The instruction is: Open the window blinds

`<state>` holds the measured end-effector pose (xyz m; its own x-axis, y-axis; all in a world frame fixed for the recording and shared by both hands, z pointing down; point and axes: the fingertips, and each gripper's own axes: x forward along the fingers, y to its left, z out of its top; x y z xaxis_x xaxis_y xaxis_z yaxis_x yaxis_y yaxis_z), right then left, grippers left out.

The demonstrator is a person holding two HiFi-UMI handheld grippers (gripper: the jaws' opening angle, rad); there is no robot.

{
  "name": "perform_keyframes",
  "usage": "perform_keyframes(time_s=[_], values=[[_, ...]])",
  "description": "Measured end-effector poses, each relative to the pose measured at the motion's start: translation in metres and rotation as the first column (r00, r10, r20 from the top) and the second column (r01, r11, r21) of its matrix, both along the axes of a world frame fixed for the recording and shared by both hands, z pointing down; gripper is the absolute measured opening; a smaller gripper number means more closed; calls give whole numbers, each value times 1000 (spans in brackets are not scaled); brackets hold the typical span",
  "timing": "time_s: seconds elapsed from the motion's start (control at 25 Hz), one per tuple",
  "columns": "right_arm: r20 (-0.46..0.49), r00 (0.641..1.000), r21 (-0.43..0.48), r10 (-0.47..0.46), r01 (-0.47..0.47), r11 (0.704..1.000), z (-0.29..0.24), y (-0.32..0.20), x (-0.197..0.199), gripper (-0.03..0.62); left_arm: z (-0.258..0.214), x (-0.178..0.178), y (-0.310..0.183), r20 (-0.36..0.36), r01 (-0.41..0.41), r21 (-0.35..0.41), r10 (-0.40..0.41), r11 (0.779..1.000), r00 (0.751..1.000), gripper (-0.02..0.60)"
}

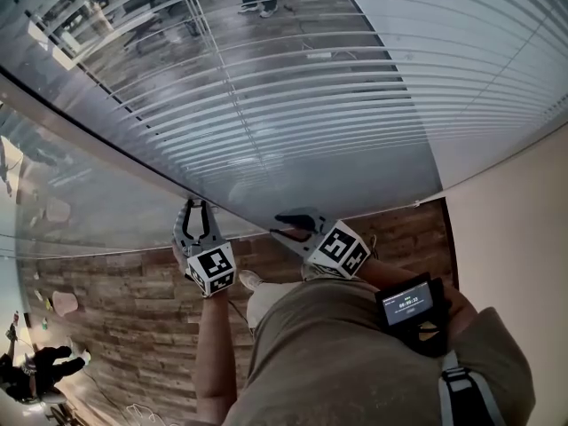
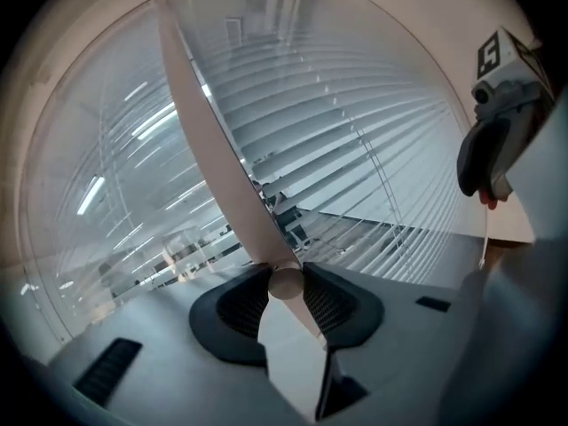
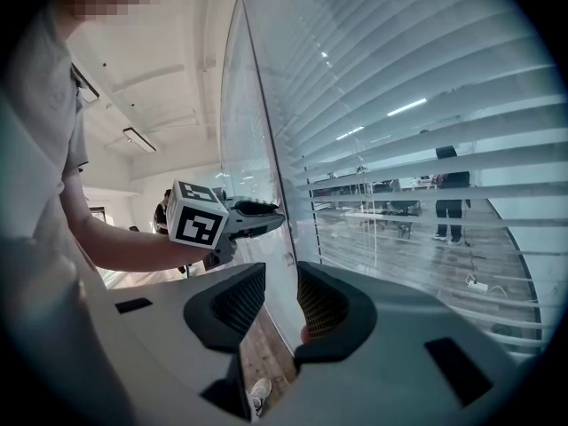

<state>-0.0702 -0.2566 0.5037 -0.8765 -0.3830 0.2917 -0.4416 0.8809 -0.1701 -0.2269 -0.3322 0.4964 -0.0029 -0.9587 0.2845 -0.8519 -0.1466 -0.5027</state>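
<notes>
White slatted blinds (image 1: 293,87) hang behind the glass, their slats partly tilted so the room beyond shows through. In the left gripper view a pale tilt wand (image 2: 213,149) runs down from the top. Its rounded end sits between the pads of my left gripper (image 2: 286,282), which is shut on it. In the head view my left gripper (image 1: 197,204) points up at the lower edge of the blinds. My right gripper (image 1: 282,227) is beside it, level, and its jaws (image 3: 281,300) stand apart with nothing seen between the pads. A thin cord (image 2: 485,242) hangs by it.
A slim frame bar (image 1: 89,131) splits the glass wall. A beige wall (image 1: 524,238) closes the right side. Wood floor (image 1: 124,309) lies below. A person (image 3: 448,193) stands beyond the glass. Others are at the lower left (image 1: 35,366).
</notes>
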Motion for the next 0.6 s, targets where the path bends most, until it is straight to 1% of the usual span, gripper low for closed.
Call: perform_keyframes(time_s=[0.08, 0.2, 0.28, 0.32, 0.44, 0.48, 0.6], values=[[-1, 1000, 2, 3, -3, 1000, 0, 0, 2, 117, 0, 1, 1, 57, 0, 10, -1, 1000, 998, 135], [1, 1000, 4, 9, -9, 1000, -8, -6, -2, 117, -6, -2, -5, 158, -2, 22, -1, 1000, 988, 135], [0, 1000, 3, 10, -10, 1000, -10, -7, -4, 117, -7, -3, -6, 230, -17, 27, 10, 999, 973, 135], [-1, 1000, 2, 11, -11, 1000, -9, -6, -3, 117, -6, -2, -6, 272, -28, 29, 19, 999, 962, 135], [0, 1000, 1, 9, -9, 1000, -5, -4, -2, 117, -2, 3, -5, 407, -65, 35, 45, 997, 913, 135], [0, 1000, 1, 8, -8, 1000, -3, -3, -1, 117, 0, 5, -4, 450, -78, 37, 53, 996, 891, 135], [-2, 1000, -1, 8, -8, 1000, 11, 4, 5, 117, 15, 13, 2, 578, -106, 33, 68, 994, 813, 135]])
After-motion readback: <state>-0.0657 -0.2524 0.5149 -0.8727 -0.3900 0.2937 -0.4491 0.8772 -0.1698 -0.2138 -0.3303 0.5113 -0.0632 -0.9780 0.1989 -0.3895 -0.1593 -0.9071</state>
